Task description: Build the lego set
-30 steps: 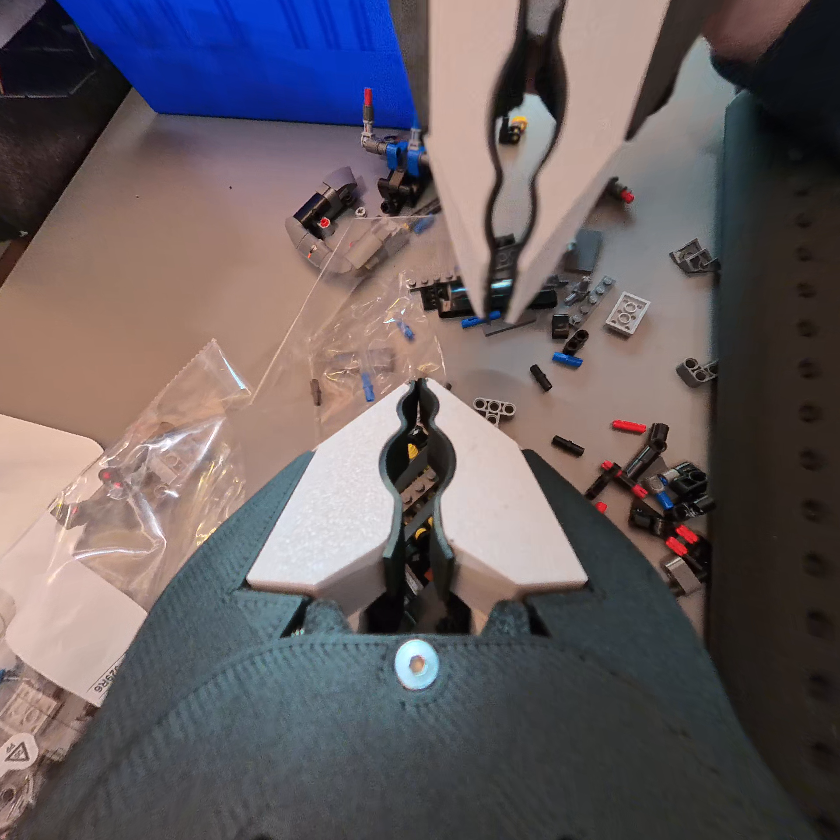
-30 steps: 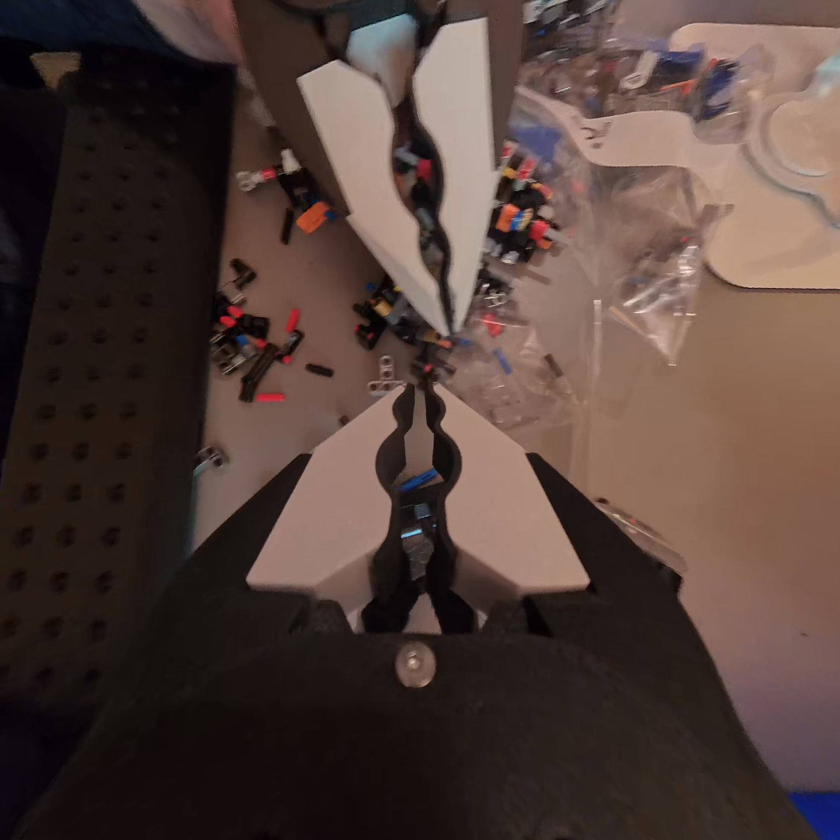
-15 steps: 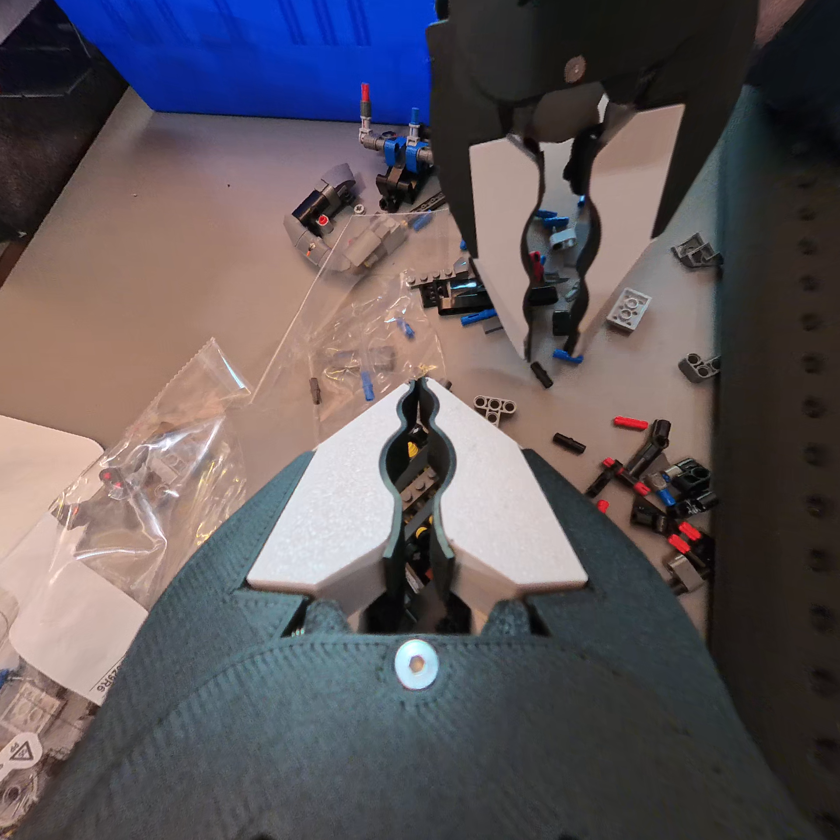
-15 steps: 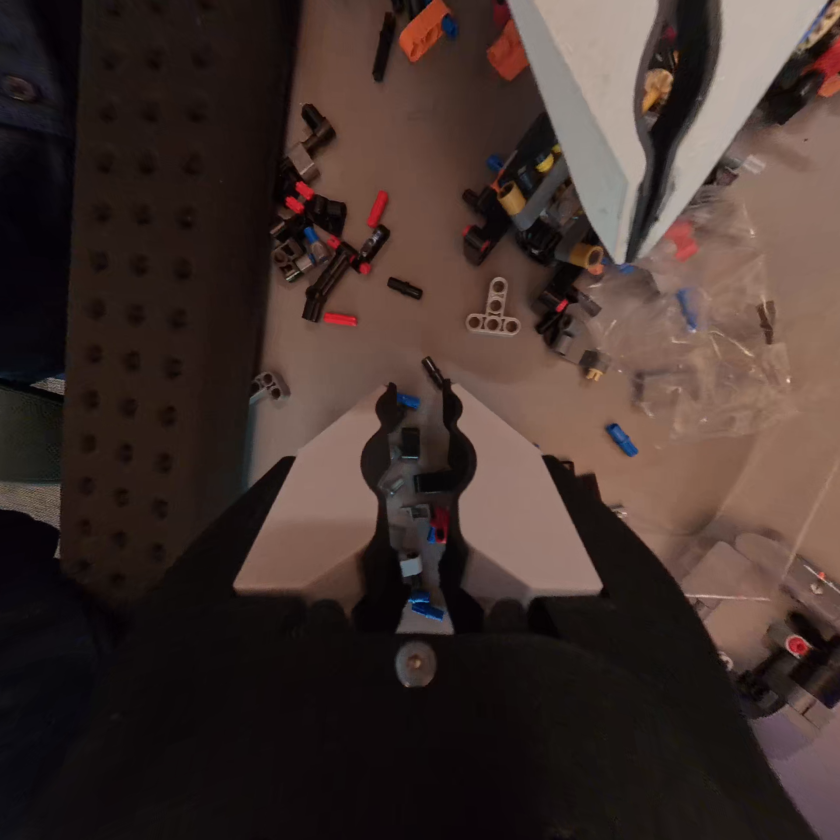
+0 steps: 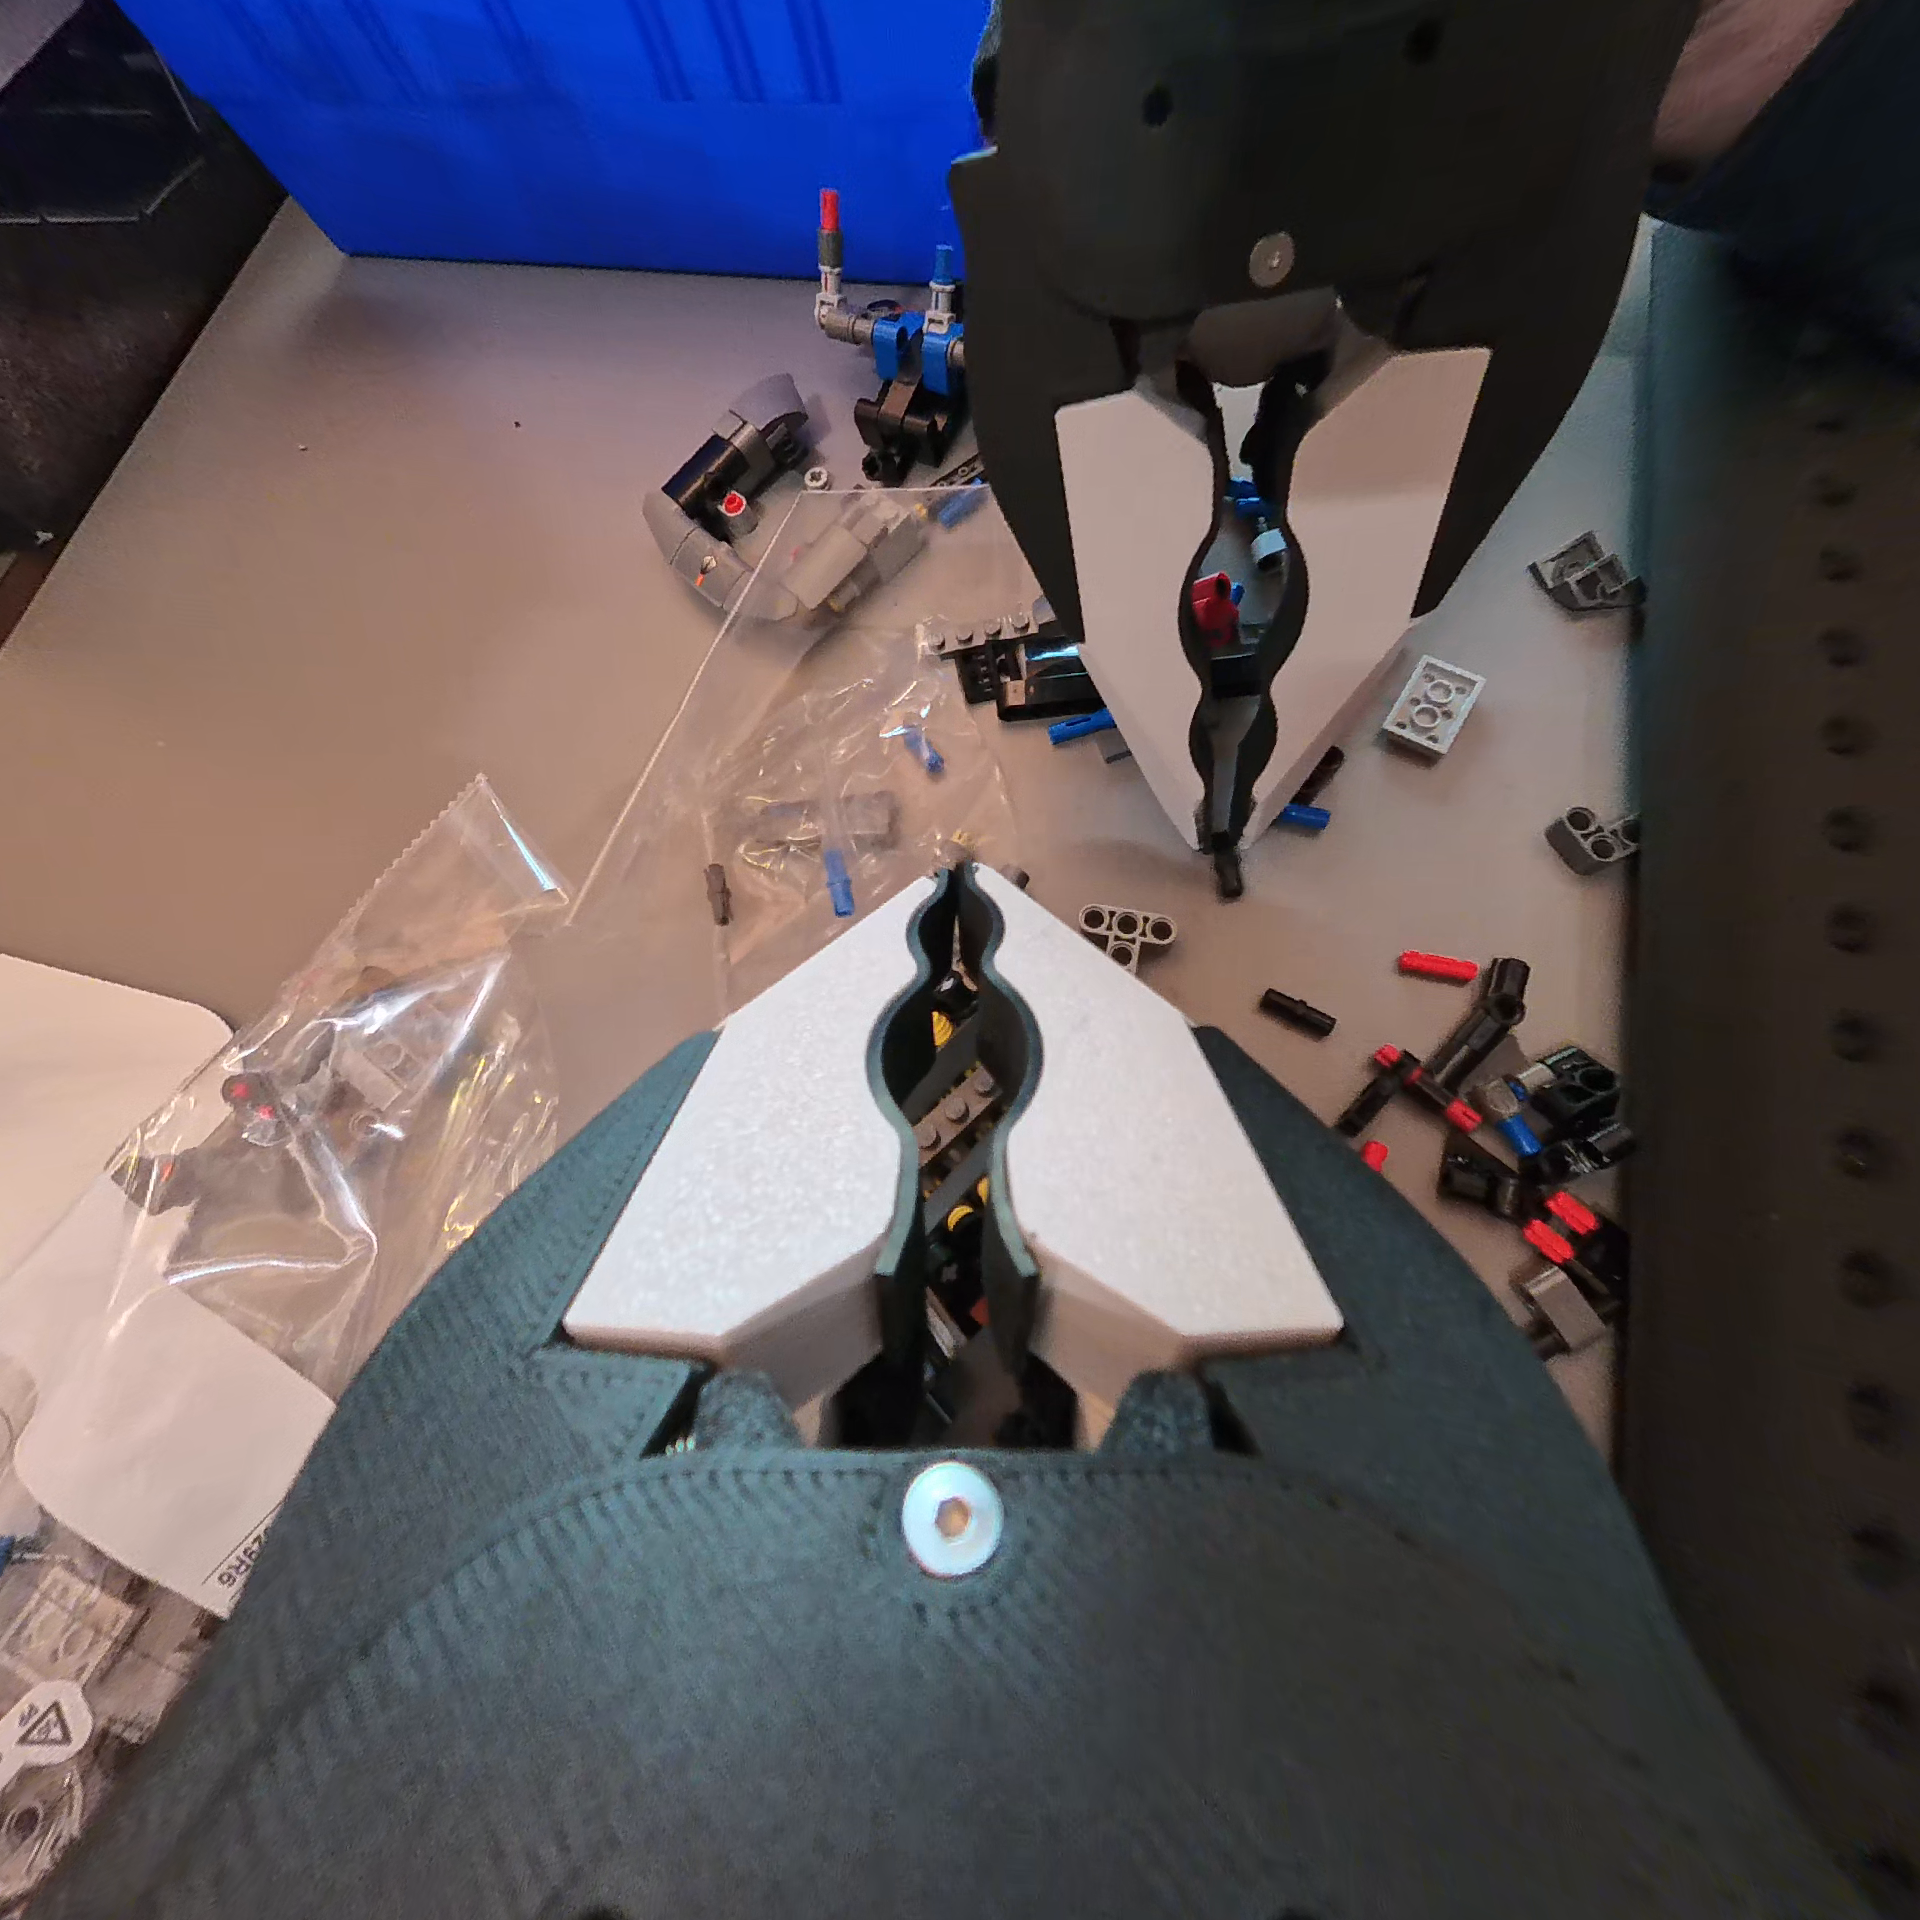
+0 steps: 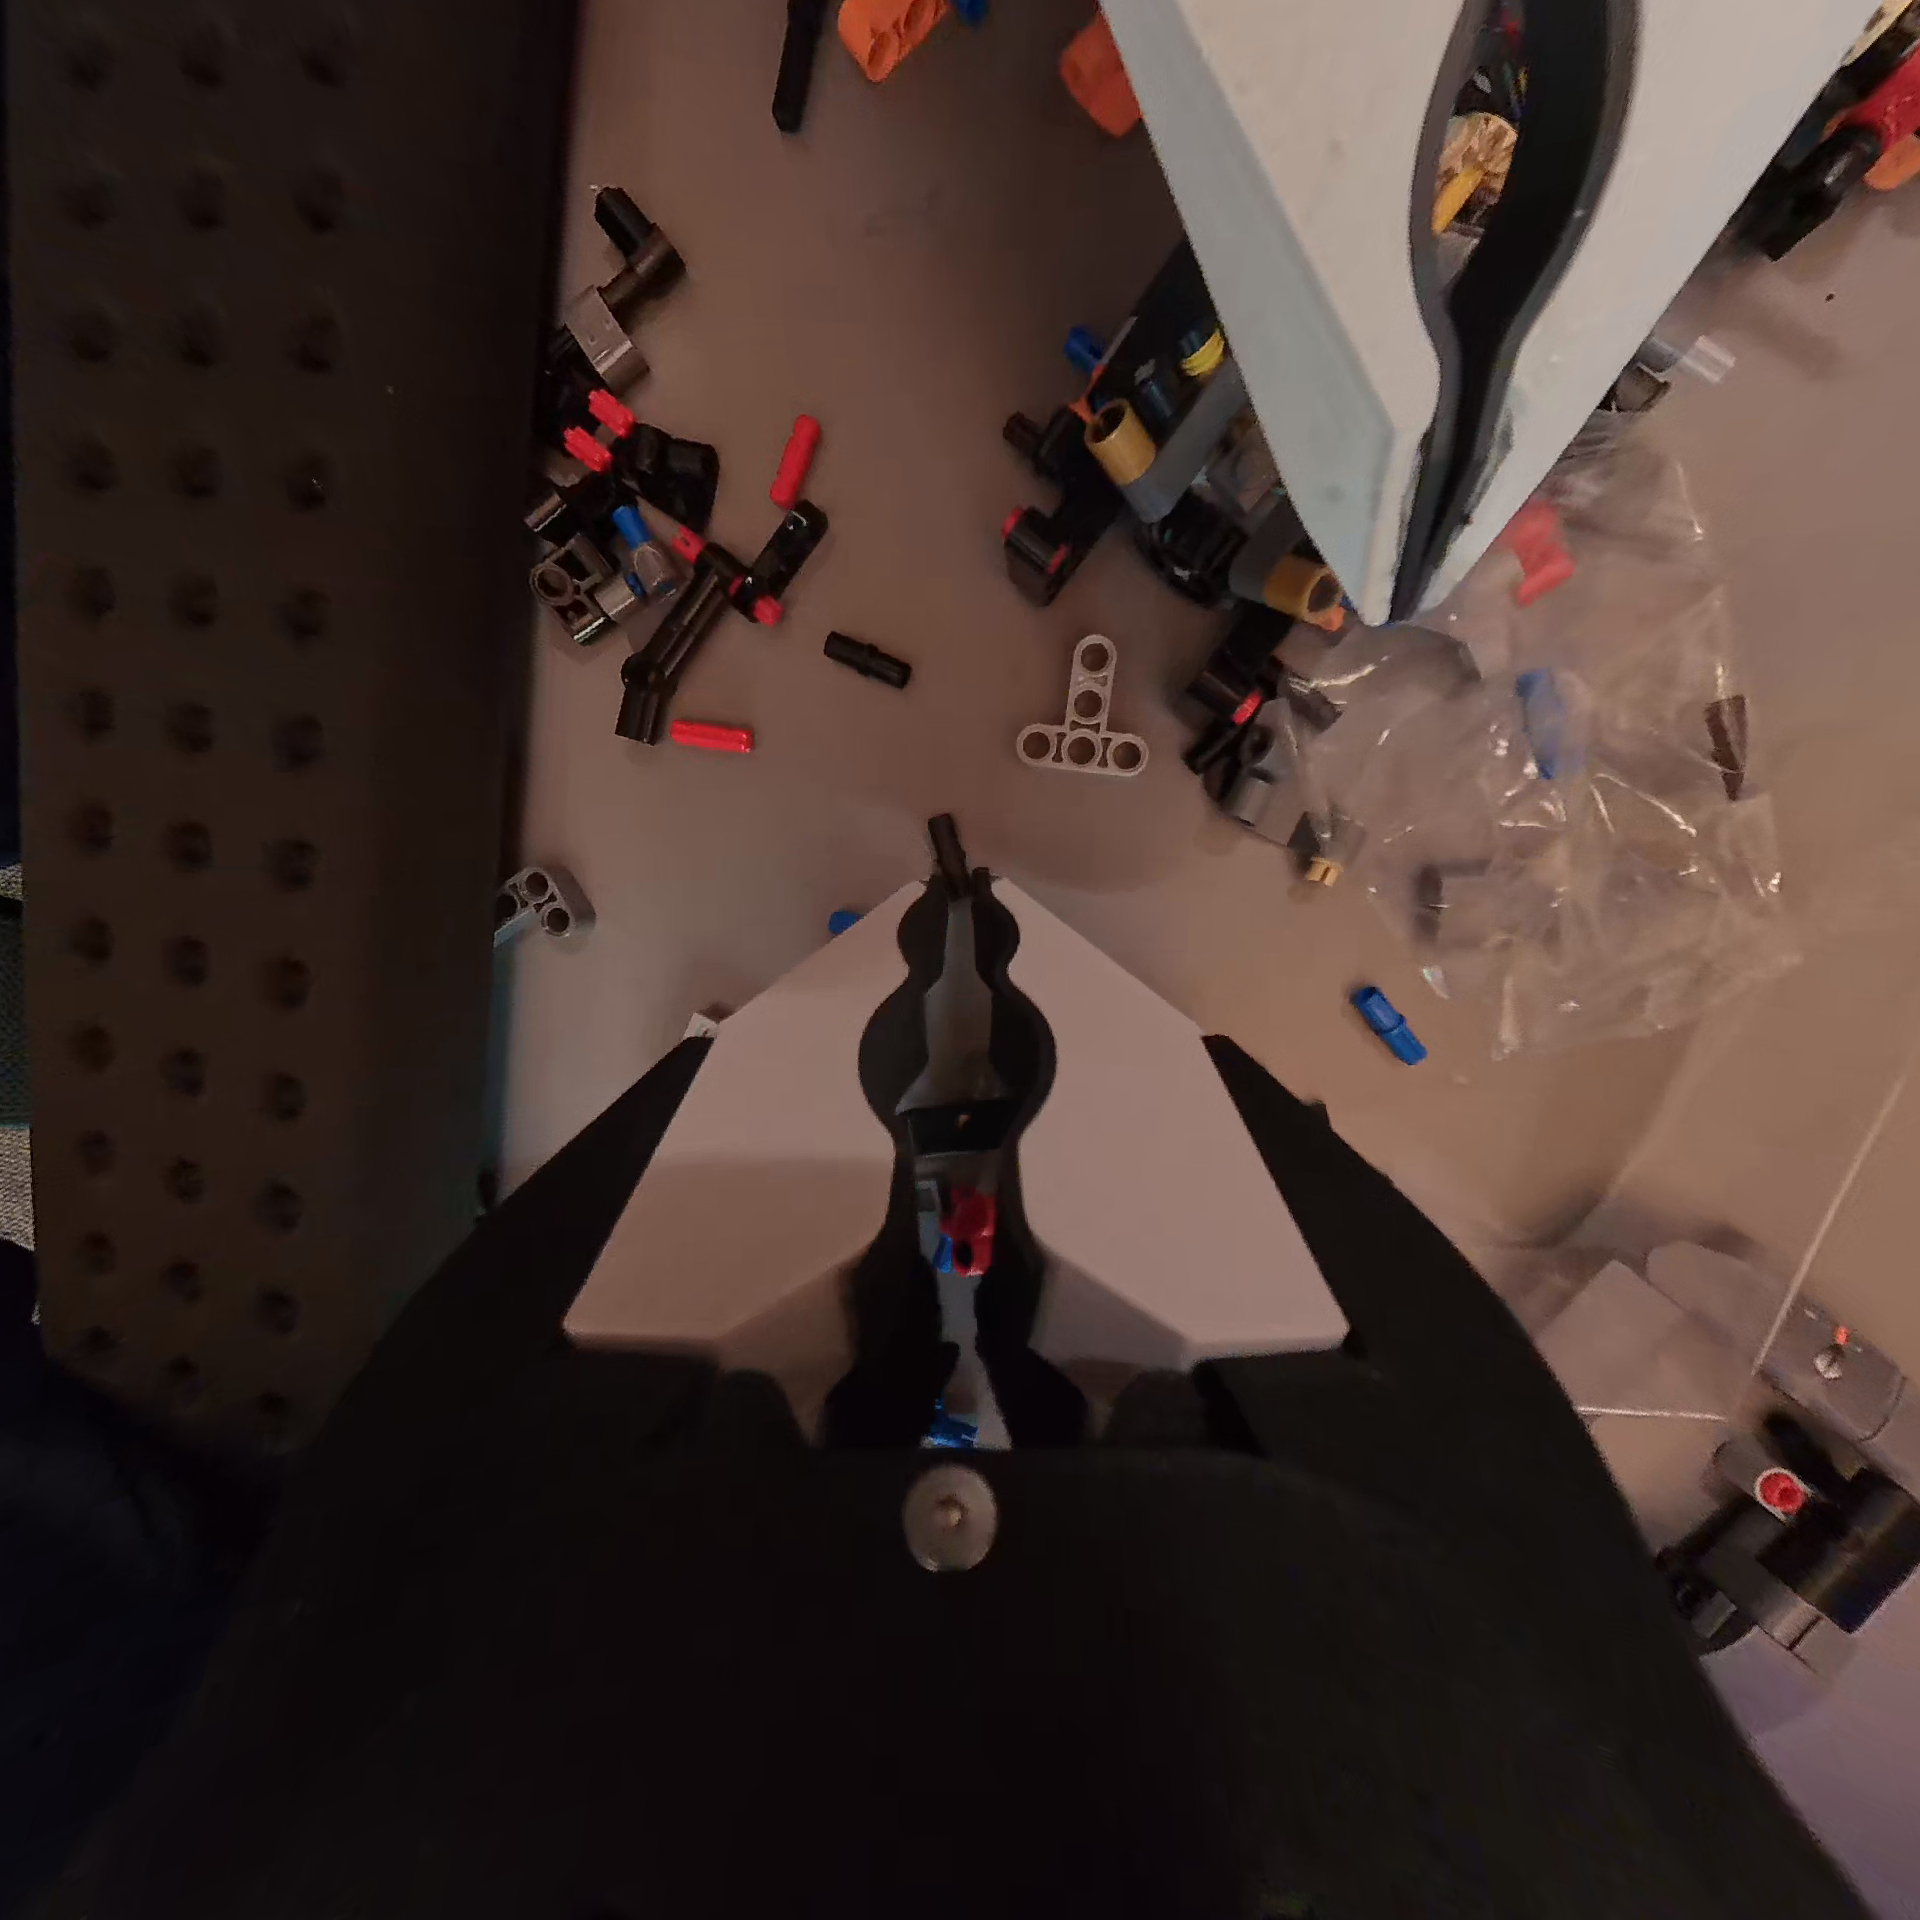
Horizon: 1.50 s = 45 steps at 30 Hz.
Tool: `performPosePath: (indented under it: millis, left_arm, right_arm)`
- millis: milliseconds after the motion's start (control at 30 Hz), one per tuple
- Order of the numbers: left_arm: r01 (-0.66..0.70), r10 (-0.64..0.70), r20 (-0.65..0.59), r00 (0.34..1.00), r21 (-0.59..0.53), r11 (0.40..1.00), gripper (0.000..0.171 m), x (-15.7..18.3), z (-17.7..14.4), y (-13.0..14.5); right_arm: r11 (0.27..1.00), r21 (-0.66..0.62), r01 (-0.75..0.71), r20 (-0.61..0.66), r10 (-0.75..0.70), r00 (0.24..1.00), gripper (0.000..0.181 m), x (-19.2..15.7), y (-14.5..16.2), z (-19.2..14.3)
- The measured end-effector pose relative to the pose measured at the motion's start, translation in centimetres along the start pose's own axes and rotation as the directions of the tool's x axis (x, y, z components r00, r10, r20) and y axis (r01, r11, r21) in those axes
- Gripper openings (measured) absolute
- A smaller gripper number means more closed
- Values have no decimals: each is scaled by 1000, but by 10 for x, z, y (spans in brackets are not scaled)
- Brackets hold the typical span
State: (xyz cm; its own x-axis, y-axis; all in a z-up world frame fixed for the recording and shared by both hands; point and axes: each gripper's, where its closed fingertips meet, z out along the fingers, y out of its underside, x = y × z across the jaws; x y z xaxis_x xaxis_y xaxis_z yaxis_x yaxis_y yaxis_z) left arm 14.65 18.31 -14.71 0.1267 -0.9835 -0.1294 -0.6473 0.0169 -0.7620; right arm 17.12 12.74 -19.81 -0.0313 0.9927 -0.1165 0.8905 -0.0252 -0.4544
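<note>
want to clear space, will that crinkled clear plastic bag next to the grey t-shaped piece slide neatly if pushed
Probably not. The clear bag looks thin and creased, so it would likely crumple rather than slide. It seems light, with few small pieces inside, which might shift. It overlaps the dark assembly, so that could drag along.

The smooth, matt grey tabletop (image 5: pixel 312 582) carried glossy hard-plastic lego pieces (image 5: pixel 1475 1091) and crinkled, shiny clear plastic bags (image 5: pixel 343 1122), while the left gripper (image 5: pixel 958 878) showed a ribbed, matt dark printed-plastic body, grainy pale jaws and a bright metal screw (image 5: pixel 952 1521).
</note>
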Motion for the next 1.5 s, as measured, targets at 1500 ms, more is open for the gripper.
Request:
performPosePath:
  millis: [1500]
  left_arm:
    - [-1, 1, -8, 1000, 3, 1000, 0, 1, 1, -1]
  right_arm:
    - [967, 253, 17, -367, 79, 927, 3, 59, -36, -51]
